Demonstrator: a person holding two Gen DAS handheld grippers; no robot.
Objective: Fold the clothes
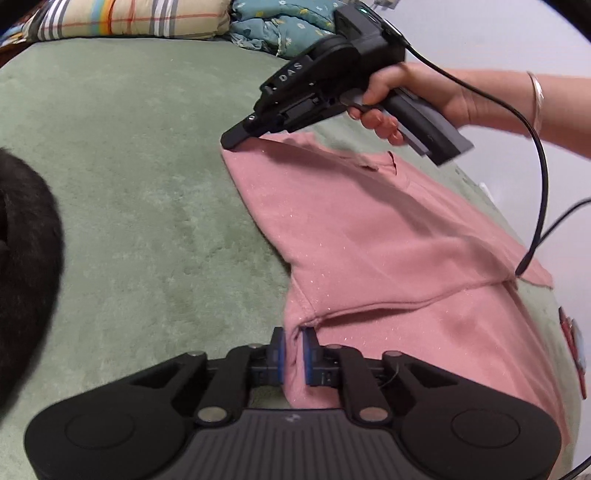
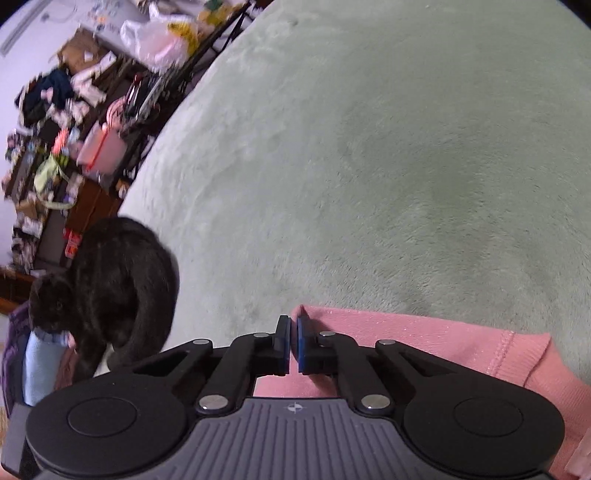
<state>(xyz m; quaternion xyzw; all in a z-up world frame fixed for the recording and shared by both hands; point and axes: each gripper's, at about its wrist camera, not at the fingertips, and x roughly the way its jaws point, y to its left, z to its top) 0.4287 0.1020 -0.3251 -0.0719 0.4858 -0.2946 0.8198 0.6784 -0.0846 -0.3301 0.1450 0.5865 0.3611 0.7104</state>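
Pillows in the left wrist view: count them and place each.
2, possibly more out of frame: a striped pillow at the top left and a teal floral pillow right of it, both at the blanket's far edge.

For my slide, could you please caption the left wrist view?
Both grippers, left and right, pinch the pink fleece garment.
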